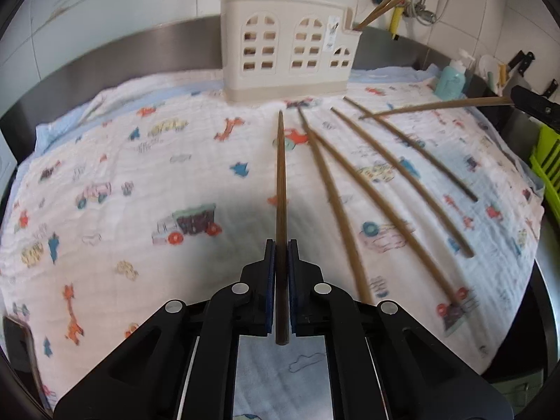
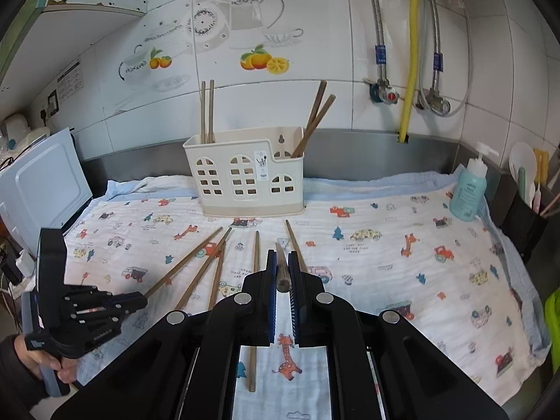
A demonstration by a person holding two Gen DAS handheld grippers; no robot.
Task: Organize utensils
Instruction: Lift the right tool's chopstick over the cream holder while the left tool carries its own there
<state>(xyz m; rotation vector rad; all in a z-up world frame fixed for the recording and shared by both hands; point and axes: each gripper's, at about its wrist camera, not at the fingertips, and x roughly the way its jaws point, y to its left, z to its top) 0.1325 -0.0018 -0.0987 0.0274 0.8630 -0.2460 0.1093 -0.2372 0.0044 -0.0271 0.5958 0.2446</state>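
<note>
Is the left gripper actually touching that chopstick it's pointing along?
Touching. The left wrist view shows the left gripper shut on the chopstick, both pads pressed against its sides with no gap.

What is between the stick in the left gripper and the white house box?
In the left wrist view, only printed cloth lies between the tip of the chopstick held by the left hand-held gripper and the utensil holder. Nothing blocks it.

Home kitchen, tiled wall, utensil caddy
</note>
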